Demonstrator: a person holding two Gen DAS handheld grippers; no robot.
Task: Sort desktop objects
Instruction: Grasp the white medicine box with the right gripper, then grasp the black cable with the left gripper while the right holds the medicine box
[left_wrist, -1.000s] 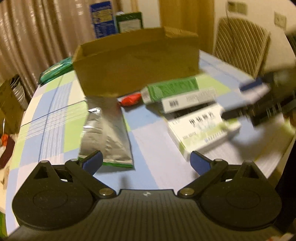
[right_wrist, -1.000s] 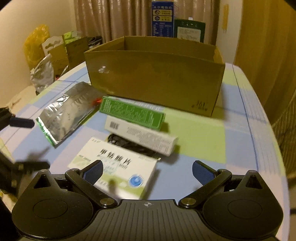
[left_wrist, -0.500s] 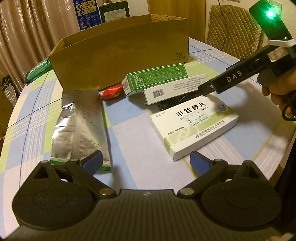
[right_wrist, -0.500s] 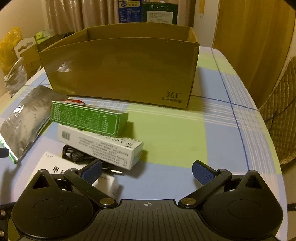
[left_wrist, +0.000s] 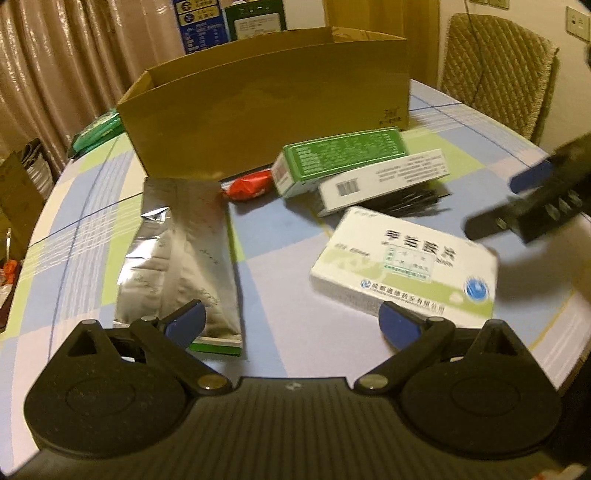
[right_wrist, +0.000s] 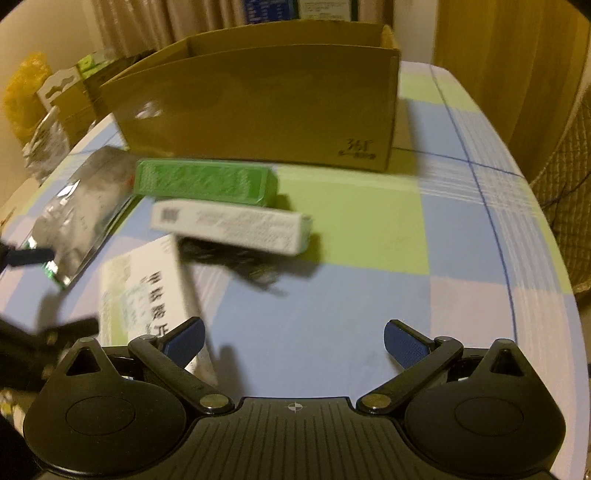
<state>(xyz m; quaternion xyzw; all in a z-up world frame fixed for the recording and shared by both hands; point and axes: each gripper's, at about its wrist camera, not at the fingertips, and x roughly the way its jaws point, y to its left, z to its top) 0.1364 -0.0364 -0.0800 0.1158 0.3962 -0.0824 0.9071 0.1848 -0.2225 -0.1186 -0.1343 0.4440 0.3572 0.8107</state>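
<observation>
Left wrist view: the left gripper (left_wrist: 291, 319) hangs low over the checked tablecloth (left_wrist: 280, 266) with its jaws spread wide and nothing between them. Its left fingertip overlaps the near end of a silver foil pouch (left_wrist: 184, 254), which lies flat; whether it touches cannot be told. Right of centre lies a white medicine box (left_wrist: 406, 269), flat and label up. Beyond it a long white carton (left_wrist: 384, 179) and a green carton (left_wrist: 343, 157) lie side by side, touching, the white one partly over a black coiled cable (left_wrist: 410, 199). A red packet (left_wrist: 247, 186) sits just beside the green carton's end. The open cardboard box (left_wrist: 269, 107) stands upright behind all items, open top up, evidently the receptacle for sorting. The right gripper (left_wrist: 532, 199) enters from the right, blurred, above the white medicine box. Right wrist view: the right gripper (right_wrist: 293, 341) is likewise fully open and empty. The white medicine box (right_wrist: 147, 291) lies just beside its left fingertip; the cartons and cable are further ahead, the cardboard box (right_wrist: 258, 107) behind them. The left gripper (right_wrist: 26, 291) shows at the left edge. Judgement: nothing is sorted yet that the views show; both tools appear to be lining up on first picks, the loose items grouped close to the box for short transfers.
</observation>
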